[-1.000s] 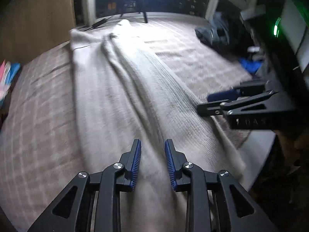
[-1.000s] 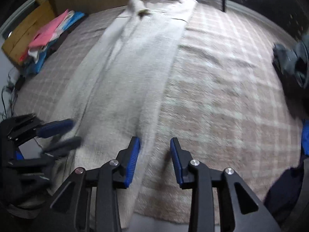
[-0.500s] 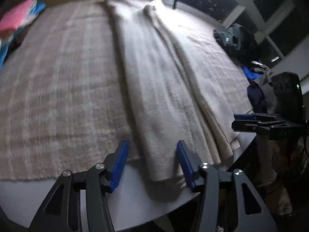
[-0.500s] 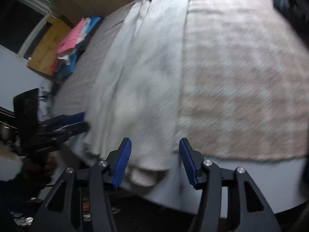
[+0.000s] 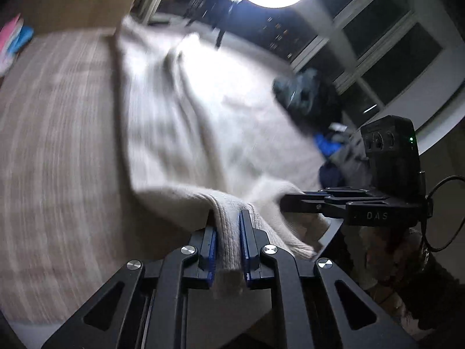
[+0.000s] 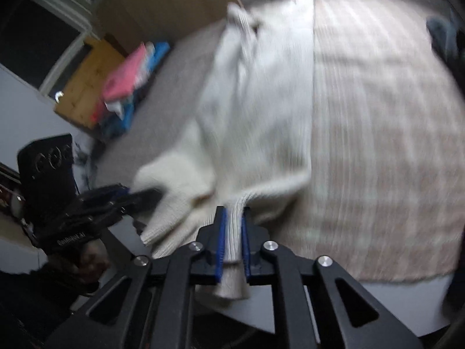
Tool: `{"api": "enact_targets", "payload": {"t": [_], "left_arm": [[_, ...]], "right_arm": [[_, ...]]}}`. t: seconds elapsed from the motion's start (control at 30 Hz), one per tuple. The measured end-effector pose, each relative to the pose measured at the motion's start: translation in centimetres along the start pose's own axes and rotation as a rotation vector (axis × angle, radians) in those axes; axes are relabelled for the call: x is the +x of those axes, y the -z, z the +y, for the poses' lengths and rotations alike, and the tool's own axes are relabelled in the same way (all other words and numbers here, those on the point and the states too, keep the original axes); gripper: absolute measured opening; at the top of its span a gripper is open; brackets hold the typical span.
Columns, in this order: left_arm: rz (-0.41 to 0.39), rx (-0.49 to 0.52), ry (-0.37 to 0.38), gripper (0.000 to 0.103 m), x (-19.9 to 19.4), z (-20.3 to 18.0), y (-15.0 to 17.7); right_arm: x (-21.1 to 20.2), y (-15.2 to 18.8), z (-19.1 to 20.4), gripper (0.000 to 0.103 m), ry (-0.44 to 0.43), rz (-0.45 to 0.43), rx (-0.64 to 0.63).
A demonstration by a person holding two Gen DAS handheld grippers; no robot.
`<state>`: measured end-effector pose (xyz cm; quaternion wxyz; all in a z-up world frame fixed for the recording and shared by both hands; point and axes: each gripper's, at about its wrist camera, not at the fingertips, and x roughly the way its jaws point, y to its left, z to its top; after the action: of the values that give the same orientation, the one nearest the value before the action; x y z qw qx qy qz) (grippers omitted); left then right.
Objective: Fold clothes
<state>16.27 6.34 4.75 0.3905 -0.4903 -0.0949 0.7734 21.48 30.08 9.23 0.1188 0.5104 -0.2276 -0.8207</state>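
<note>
Blue-padded fingers [image 5: 212, 248] of the left gripper [image 5: 228, 247] were clamped on the ribbed hem of a cream knit garment [image 5: 180, 122], while the right gripper [image 6: 232, 241] pinched a second stretch of the same hem between its own pads [image 6: 221, 241]. Half a second earlier both sets of jaws stood wide apart over the hem at the table's near edge; they had since closed and raised the fabric, which now rose in a soft ridge between the two tools. The rest of the garment lay stretched away over a checked cloth [image 6: 377, 145] covering the table [image 6: 290, 305], its far end near the back edge. Heavy blur suggested the lift was under way. With both corners held, the next step was probably to carry the hem toward the far end for a lengthwise fold. A dark pile of clothes [image 5: 305, 99] waited to one side, and pink and blue items [image 6: 130, 78] to the other.
</note>
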Motion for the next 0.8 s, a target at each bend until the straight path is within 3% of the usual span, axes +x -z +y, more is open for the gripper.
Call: {"api": "enact_targets", "payload": {"t": [0.2, 0.5, 0.67, 0.8], "left_arm": [[-0.146, 0.037, 0.036, 0.012, -3.1, -0.6, -7.6], [-0.250, 0.027, 0.001, 0.011, -4.9, 1.2, -18.5], [-0.221, -0.035, -0.044, 0.011, -2.2, 3.6, -23.7], [-0.159, -0.074, -0.091, 0.011, 1.7, 6.6, -26.1]], "right_arm": [[-2.2, -7.5, 2.8, 0.008, -0.027, -0.123, -0.003], [-2.8, -19.8, 4.7, 0.008, -0.031, -0.198, -0.014], [-0.7, -26.5, 2.8, 0.008, -0.030, -0.195, 0.030], [3.6, -30.4, -1.6, 0.008, -0.030, -0.134, 0.133]]}}
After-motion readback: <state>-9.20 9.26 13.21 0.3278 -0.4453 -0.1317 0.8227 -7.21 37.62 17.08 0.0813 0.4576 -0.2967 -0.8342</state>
